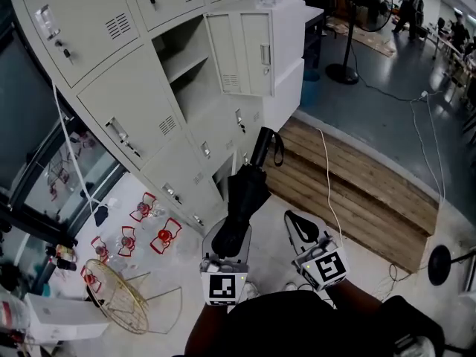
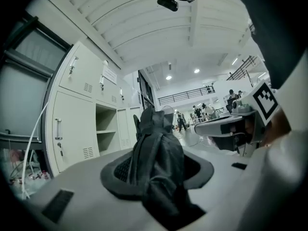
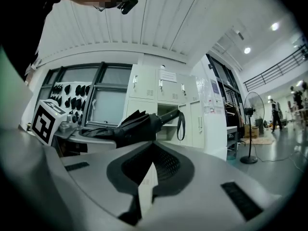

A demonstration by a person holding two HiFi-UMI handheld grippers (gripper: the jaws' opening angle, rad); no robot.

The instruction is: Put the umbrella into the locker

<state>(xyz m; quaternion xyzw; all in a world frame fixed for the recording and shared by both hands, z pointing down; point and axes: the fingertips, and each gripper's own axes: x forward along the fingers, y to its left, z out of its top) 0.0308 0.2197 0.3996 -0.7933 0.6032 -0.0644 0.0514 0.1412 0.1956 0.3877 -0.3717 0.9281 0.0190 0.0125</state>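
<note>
Umbrella (image 1: 242,192), folded, clamped by its canopy in left gripper (image 1: 230,248). Long axis runs straight ahead of jaws, handle leading toward open locker (image 1: 186,62) beyond. Right gripper (image 1: 301,229) alongside, closed, empty.

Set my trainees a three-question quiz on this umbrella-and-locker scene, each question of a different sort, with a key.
1. Short answer: what does the right gripper hold?
2. The umbrella is held by: A) the left gripper, B) the right gripper, C) neither.
3. True or false: one locker door stands open.
Key: 1 nothing; 2 A; 3 true.
</note>
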